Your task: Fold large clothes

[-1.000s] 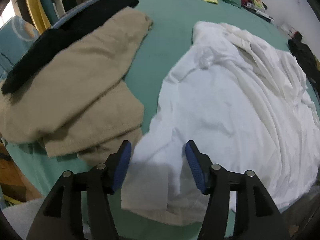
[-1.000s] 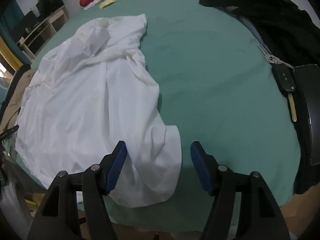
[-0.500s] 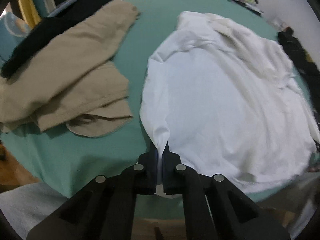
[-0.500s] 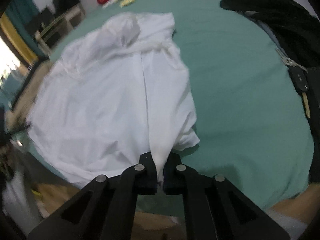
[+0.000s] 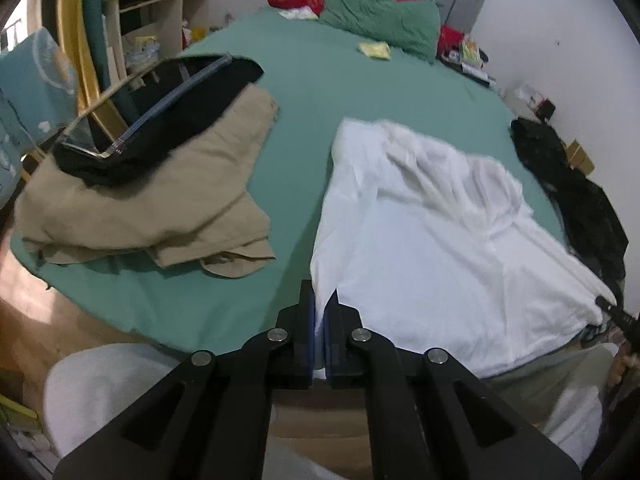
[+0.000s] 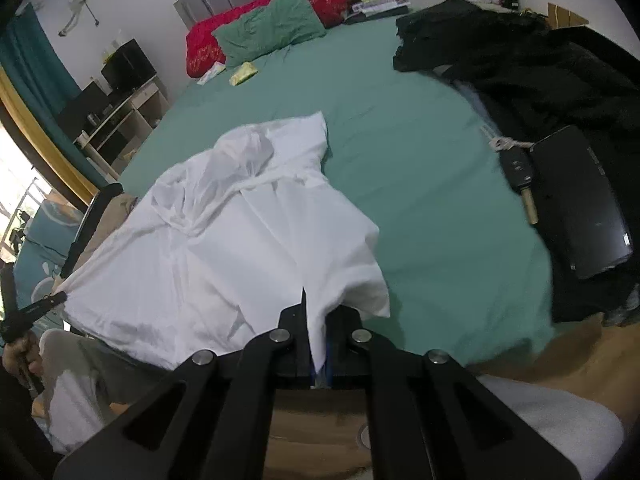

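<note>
I see a plain white shirt (image 5: 432, 248) on a plain teal-green bedsheet (image 5: 340, 80). My grippers are black, and the left gripper (image 5: 319, 312) shows blue pads. Beside the shirt lies a tan garment (image 5: 152, 200) under a black one (image 5: 192, 96). A green pillow (image 6: 272, 28) leans on a red patterned one (image 6: 204, 40). Black clothes (image 6: 520, 52) edge the sheet.

Honestly can't read any text here. The red pillow (image 6: 208, 46) has some gold pattern, but it's too blurry to make out.
</note>
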Tool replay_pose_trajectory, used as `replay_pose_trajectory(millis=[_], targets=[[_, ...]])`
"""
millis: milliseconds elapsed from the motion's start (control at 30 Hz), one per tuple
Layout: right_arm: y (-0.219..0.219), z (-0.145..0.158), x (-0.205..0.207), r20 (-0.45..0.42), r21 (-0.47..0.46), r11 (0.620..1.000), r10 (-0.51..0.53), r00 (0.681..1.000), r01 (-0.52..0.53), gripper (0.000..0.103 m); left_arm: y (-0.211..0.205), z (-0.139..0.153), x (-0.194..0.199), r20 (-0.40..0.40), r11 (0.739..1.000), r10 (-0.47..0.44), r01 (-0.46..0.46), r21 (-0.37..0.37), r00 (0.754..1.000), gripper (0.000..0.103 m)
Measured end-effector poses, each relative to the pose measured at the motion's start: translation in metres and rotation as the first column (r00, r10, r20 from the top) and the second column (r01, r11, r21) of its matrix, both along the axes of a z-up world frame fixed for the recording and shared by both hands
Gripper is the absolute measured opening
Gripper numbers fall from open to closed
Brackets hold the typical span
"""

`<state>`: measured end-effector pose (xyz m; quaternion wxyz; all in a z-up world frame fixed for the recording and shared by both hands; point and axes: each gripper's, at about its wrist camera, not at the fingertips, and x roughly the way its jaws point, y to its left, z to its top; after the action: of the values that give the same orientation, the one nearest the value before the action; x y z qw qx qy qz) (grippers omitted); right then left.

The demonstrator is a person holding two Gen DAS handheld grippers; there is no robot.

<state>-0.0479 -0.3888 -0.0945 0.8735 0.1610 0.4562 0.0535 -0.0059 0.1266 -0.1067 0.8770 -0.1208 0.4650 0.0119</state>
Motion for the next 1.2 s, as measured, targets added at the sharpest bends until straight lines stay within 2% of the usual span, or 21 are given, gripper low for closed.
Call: replay_pose_trajectory(millis=[233, 400, 533, 767, 967, 1100, 1200], targets=[[-0.008, 0.033, 0.008, 0.046, -0.025, 1.0, 0.011, 0.999, -0.01, 0.003, 0.005, 0.045, -0.001, 0.088, 1.0, 0.012, -0.011, -0.01, 0.996, 0.004], [-0.023, 0.047, 0.052, 0.108, -0.038, 0.999, 0.013, 0.994, -0.009, 0.003, 0.006, 0.06, 0.04, 0.161, 1.0, 0.028, -0.028, -0.001, 0.987, 0.004], [-0.04, 0.05, 0.106, 0.153, -0.039, 0.999, -0.008, 0.988, 0.014, 0.003, 0.014, 0.057, 0.085, 0.205, 0.998, 0.055, -0.053, -0.014, 0.977, 0.004], [-0.054, 0.031, 0.199, 0.154, -0.006, 1.0, -0.02, 0.988, 0.021, 0.003, 0.03, 0.026, 0.17, 0.197, 0.993, 0.108, -0.096, -0.069, 0.974, 0.004], [-0.05, -0.004, 0.265, 0.109, -0.035, 0.999, -0.005, 0.994, 0.008, 0.003, 0.031, -0.007, 0.235, 0.17, 0.992, 0.123, -0.116, -0.053, 0.978, 0.004], [-0.047, -0.034, 0.3, 0.069, -0.049, 0.999, 0.001, 0.998, 0.003, 0.003, 0.033, -0.035, 0.27, 0.118, 0.989, 0.141, -0.135, -0.057, 0.983, 0.004], [-0.051, -0.053, 0.318, 0.064, -0.025, 1.0, -0.013, 0.998, 0.015, 0.006, 0.032, -0.06, 0.297, 0.055, 0.989, 0.147, -0.146, -0.023, 0.988, 0.005]])
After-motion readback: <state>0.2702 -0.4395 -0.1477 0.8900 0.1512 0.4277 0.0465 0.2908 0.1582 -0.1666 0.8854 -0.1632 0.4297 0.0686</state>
